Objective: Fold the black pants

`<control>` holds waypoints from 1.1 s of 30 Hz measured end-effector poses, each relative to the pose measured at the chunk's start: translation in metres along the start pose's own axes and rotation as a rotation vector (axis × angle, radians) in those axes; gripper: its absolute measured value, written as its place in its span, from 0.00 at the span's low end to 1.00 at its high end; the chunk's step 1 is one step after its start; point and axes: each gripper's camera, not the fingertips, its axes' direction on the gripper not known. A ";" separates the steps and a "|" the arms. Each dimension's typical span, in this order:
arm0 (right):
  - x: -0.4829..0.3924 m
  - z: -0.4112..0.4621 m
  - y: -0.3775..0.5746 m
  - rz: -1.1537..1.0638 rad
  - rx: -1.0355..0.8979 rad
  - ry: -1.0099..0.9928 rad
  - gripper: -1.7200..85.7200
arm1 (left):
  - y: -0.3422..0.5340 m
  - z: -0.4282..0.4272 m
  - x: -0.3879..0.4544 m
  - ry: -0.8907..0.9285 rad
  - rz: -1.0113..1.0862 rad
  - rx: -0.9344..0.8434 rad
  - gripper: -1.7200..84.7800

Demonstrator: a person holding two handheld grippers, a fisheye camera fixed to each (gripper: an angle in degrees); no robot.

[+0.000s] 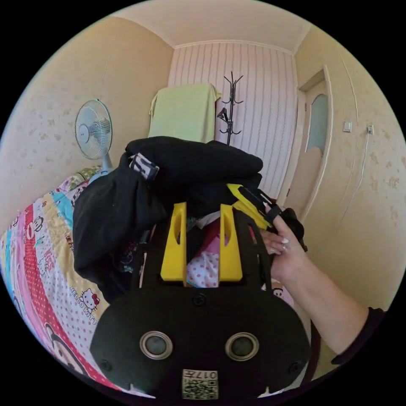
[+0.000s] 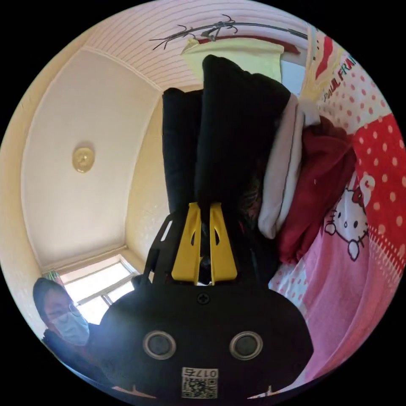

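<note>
In the left gripper view we look level across the bed toward the far striped wall (image 1: 253, 84), close behind the black pants (image 1: 190, 169). Our right gripper view is rolled sideways, tilted toward the ceiling (image 2: 76, 177), pressed near the same pants (image 2: 228, 139) and coat rack (image 2: 220, 27).

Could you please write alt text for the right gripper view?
The right claw is shut on folded black pants, beside a pile of white and red clothes on a cartoon-print bedspread.
</note>
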 end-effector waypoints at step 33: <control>-0.325 0.372 0.534 -0.313 -0.979 -0.095 0.07 | 0.202 -0.717 -0.169 -0.219 -0.461 0.163 0.09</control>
